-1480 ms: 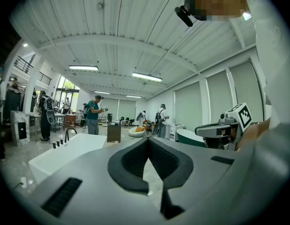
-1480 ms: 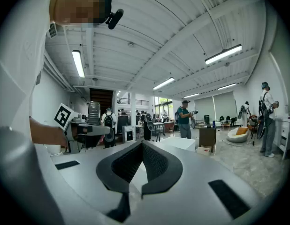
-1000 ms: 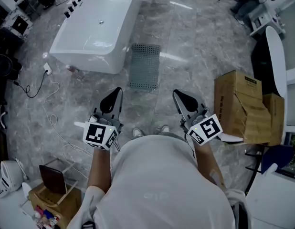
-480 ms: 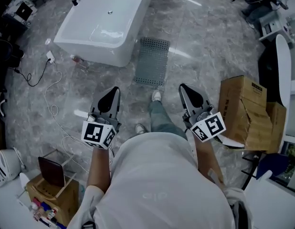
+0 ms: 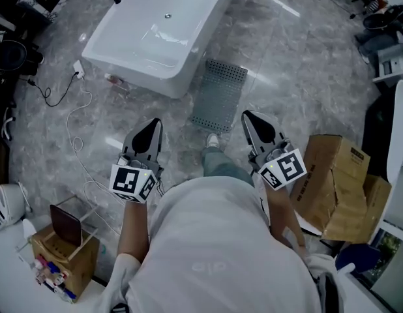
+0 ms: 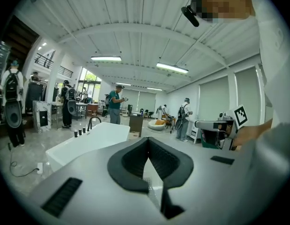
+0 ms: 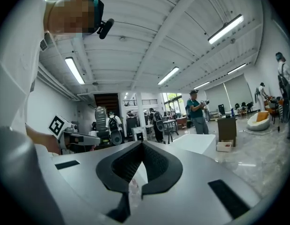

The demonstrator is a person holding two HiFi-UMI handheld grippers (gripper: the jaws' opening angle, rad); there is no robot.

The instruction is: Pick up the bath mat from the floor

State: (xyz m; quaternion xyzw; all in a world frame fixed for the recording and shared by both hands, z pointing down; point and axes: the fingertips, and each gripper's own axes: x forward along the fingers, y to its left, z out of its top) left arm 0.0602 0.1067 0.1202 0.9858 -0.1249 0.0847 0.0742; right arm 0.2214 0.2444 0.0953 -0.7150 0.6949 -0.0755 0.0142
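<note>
While standing on open grey marble floor (image 5: 299, 64), holding left gripper (image 5: 152, 125) and right gripper (image 5: 250, 118) with jaws pressed together, gripping nothing. Facing one grey perforated rectangular bath mat (image 5: 219, 96) lying flat ahead, just beside one white bathtub (image 5: 165, 34). Counting two brown cardboard boxes (image 5: 328, 168) at right.

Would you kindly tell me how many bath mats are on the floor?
1: the bath mat lies on the floor beside the bathtub; I see no other.
</note>
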